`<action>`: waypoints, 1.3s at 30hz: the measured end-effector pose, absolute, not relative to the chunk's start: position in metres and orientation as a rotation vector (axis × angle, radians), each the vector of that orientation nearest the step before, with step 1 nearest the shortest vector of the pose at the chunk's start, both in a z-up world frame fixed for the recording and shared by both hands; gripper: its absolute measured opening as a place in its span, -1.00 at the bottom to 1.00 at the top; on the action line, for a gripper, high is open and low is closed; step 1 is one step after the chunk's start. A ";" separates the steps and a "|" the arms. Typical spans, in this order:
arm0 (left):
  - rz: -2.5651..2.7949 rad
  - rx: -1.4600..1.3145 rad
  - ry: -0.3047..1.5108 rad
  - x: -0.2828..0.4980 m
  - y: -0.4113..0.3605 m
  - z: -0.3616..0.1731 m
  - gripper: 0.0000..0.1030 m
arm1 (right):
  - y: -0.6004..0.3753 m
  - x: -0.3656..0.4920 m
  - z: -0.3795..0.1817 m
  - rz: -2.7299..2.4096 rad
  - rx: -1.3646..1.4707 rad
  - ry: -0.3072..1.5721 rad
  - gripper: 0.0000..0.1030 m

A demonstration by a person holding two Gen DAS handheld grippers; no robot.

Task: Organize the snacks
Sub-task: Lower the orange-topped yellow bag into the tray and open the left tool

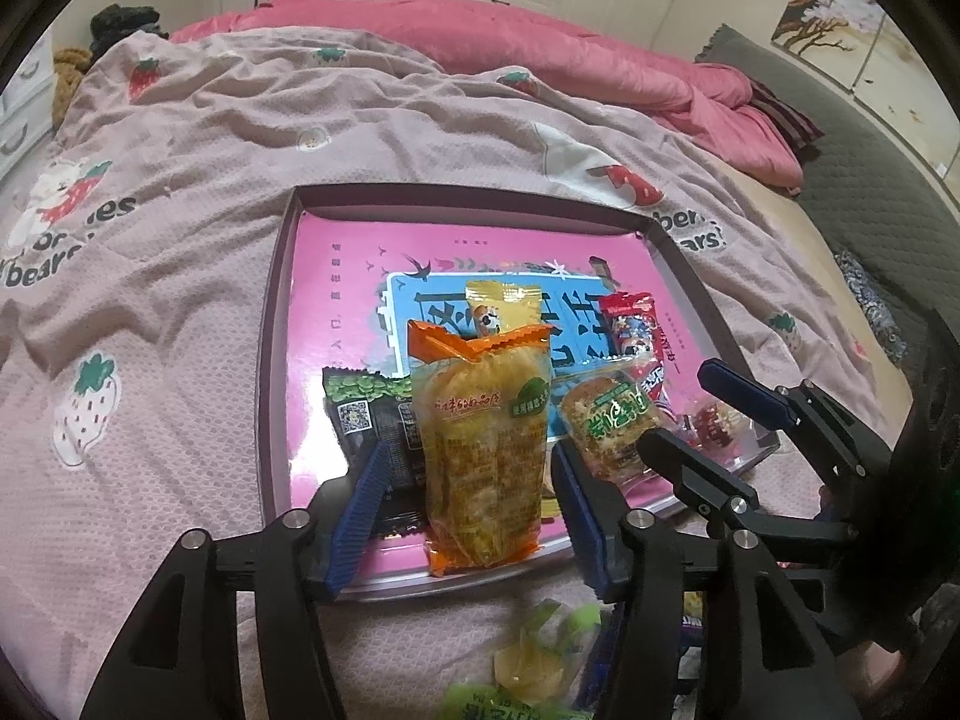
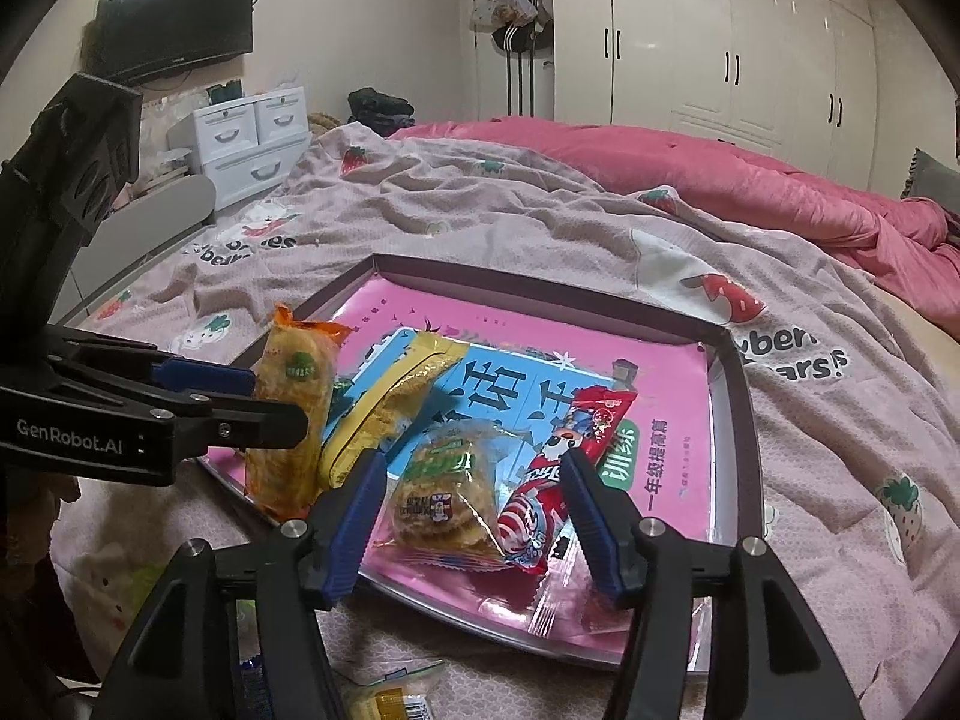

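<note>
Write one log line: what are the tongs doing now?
left tongs: open around orange snack pack | right tongs: open around rice cracker pack | both over pink tray

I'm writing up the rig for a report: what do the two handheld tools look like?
Both tools, left and right, are matte black angular frames with cut-out triangular openings and round silver pivot bolts. Each carries two blue, ribbed finger pads. The left tool's side bears white "GenRobot.AI" lettering. No cables or sleeves show.

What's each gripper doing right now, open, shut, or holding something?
Left gripper: open, jaws either side of the orange-topped snack pack, not clamped.
Right gripper: open, jaws straddling the rice cracker pack, not gripping.
</note>
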State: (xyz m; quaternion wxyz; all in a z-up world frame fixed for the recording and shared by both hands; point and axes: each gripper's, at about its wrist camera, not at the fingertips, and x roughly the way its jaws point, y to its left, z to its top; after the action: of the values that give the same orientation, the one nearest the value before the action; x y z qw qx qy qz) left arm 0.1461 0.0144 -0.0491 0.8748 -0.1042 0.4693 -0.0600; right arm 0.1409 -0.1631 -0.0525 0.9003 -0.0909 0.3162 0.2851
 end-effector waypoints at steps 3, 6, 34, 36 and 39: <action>-0.121 -0.213 0.975 0.144 0.014 -0.046 0.16 | -0.165 0.139 -0.051 0.586 -0.184 0.648 0.16; -0.120 -0.214 0.970 0.143 0.015 -0.043 0.16 | -0.166 0.138 -0.049 0.584 -0.180 0.642 0.17; -0.128 -0.220 0.921 0.126 0.019 -0.018 0.32 | -0.192 0.125 -0.026 0.539 -0.130 0.598 0.23; -0.127 -0.219 0.920 0.124 0.020 -0.017 0.32 | -0.194 0.124 -0.025 0.535 -0.124 0.597 0.23; -0.130 -0.215 0.917 0.121 0.019 -0.014 0.32 | -0.197 0.122 -0.022 0.529 -0.117 0.595 0.23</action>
State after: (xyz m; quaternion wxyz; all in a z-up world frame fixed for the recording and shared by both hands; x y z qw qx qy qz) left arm 0.1214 0.0190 -0.0145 0.8891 -0.1034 0.4415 -0.0623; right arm 0.1218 -0.1967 -0.0220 0.9201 -0.0571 0.2894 0.2576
